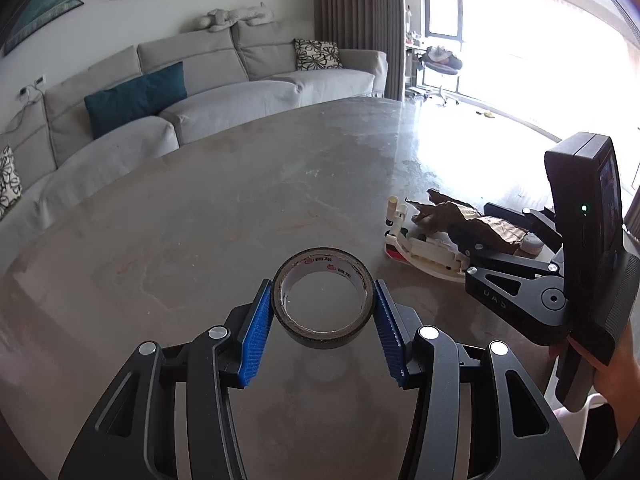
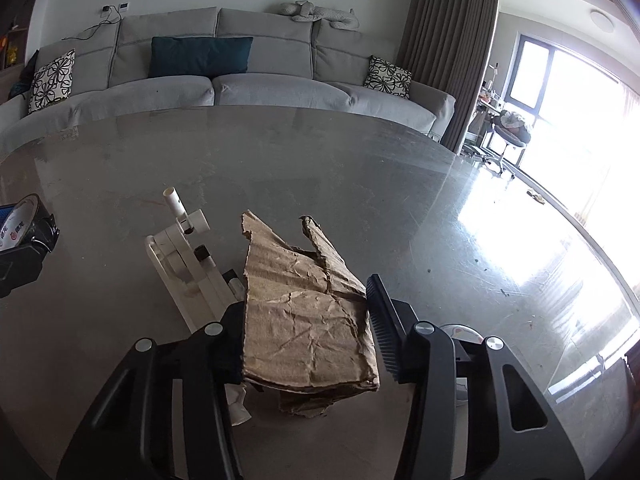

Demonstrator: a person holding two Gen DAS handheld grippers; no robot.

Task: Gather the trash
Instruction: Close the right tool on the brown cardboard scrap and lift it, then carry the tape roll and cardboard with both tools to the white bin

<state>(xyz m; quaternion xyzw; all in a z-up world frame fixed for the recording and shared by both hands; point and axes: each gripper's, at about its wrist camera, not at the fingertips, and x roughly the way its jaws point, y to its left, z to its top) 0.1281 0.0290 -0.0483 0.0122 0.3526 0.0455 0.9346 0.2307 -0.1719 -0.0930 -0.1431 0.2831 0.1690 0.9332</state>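
The torn piece of cardboard (image 2: 308,312) lies near the right side of the surface (image 2: 320,168), partly over a white plastic frame (image 2: 188,264). The right gripper (image 2: 308,320) has it between its jaws, which stand about half open. The right pad lies against the cardboard's edge; the left pad is hidden under the sheet, so it looks gripped, though I cannot be sure how firmly. A crumpled bit of white paper (image 2: 238,404) shows just beneath the near edge of the cardboard.

To the left, the left gripper (image 1: 324,308) holds a roll of dark tape (image 1: 324,300), its blue pads (image 1: 258,328) pressed on both sides of the ring and the jaws about half open around it. The roll seems lifted a little off the surface, with its reflection below it.

Beyond the surface stands a grey sofa (image 1: 200,80) with a teal cushion (image 1: 136,96), and bright windows (image 1: 500,32) to the far right. No bin or bag shows in either view.

The step in hand seems to be picking up: one piece of trash in each gripper. The next move calls for lifting the cardboard clear of the white frame without dragging it along, then carrying both pieces to wherever the trash is gathered.
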